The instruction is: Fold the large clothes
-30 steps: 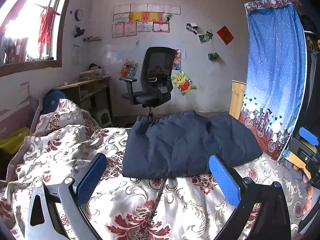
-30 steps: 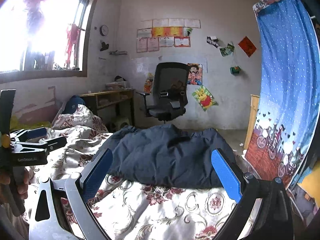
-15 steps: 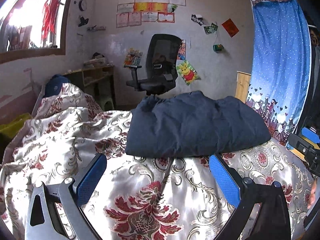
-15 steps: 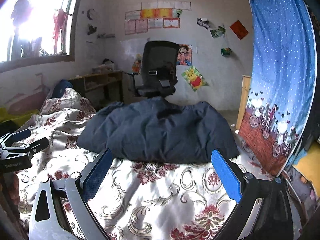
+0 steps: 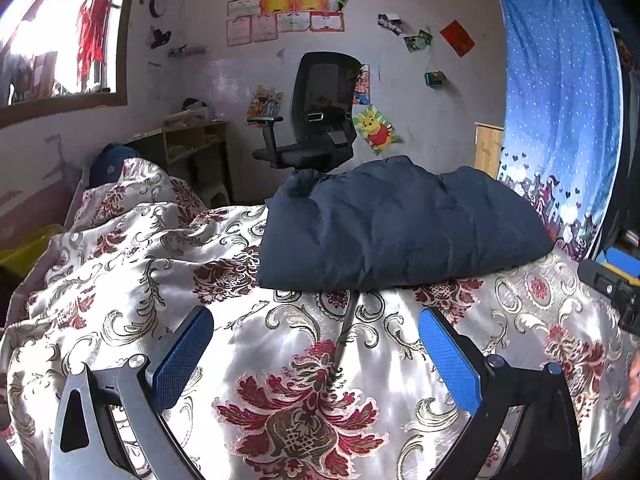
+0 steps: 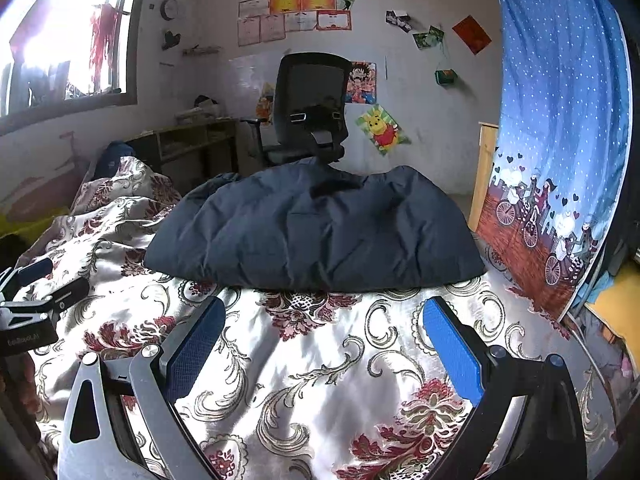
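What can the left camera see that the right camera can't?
Only the left wrist view shows the right gripper poking in at its right edge, and the chair's seat in full. Only the right wrist view shows the left gripper at its left edge, the cartoon boy poster uncovered, and bicycles low on the curtain. Both show the dark jacket folded on the flowery bedspread, the Pooh poster and the window.

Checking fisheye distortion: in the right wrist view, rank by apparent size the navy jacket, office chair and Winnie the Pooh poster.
1. navy jacket, though nearness inflates it.
2. office chair.
3. Winnie the Pooh poster.
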`<state>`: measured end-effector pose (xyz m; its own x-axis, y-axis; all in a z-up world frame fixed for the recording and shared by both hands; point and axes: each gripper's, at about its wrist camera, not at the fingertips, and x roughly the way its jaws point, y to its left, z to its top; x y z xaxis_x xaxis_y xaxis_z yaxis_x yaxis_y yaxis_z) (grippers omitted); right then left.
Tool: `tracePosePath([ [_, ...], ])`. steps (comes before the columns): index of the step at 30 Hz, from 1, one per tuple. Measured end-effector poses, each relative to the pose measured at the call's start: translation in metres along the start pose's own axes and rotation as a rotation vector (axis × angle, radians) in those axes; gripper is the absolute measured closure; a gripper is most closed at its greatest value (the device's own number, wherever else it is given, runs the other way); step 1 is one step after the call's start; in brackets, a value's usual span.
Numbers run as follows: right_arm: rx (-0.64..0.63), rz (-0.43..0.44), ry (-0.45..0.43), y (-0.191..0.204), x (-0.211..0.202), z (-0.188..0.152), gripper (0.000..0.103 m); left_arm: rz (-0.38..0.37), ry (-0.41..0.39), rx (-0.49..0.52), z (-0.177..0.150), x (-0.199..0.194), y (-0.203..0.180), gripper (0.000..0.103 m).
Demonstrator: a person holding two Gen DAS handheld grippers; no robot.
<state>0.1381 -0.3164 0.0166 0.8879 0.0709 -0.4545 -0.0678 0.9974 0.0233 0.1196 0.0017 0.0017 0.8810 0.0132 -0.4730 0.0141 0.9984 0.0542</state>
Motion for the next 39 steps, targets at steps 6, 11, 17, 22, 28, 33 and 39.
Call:
tracePosePath([
  [6, 0.007, 0.001, -0.008, 0.001, 0.002, -0.01, 0.006, -0.026, 0.013, 0.024, -0.007, 0.004, -0.005, 0.0],
  [11, 0.008, -0.015, 0.019, 0.0, 0.009, -0.018, 0.006, -0.046, 0.029, 0.031, -0.013, 0.009, -0.009, 0.0],
  [17, 0.014, -0.023, 0.029, -0.002, 0.016, -0.019, 0.006, -0.049, 0.036, 0.029, -0.019, 0.017, -0.013, 0.0],
  [22, 0.012, -0.021, 0.023, -0.001, 0.018, -0.018, 0.006, -0.045, 0.029, 0.011, -0.019, 0.019, -0.011, 0.0],
  [28, 0.015, -0.028, 0.017, 0.0, 0.017, -0.019, 0.006, -0.044, 0.009, 0.0, -0.018, 0.016, -0.009, 0.0],
  [33, 0.017, -0.036, 0.019, -0.001, 0.017, -0.019, 0.006, -0.043, -0.006, -0.002, -0.016, 0.013, -0.009, 0.0],
  [39, 0.013, -0.042, 0.022, 0.0, 0.018, -0.018, 0.006, -0.043, -0.009, -0.002, -0.015, 0.011, -0.008, 0.0],
])
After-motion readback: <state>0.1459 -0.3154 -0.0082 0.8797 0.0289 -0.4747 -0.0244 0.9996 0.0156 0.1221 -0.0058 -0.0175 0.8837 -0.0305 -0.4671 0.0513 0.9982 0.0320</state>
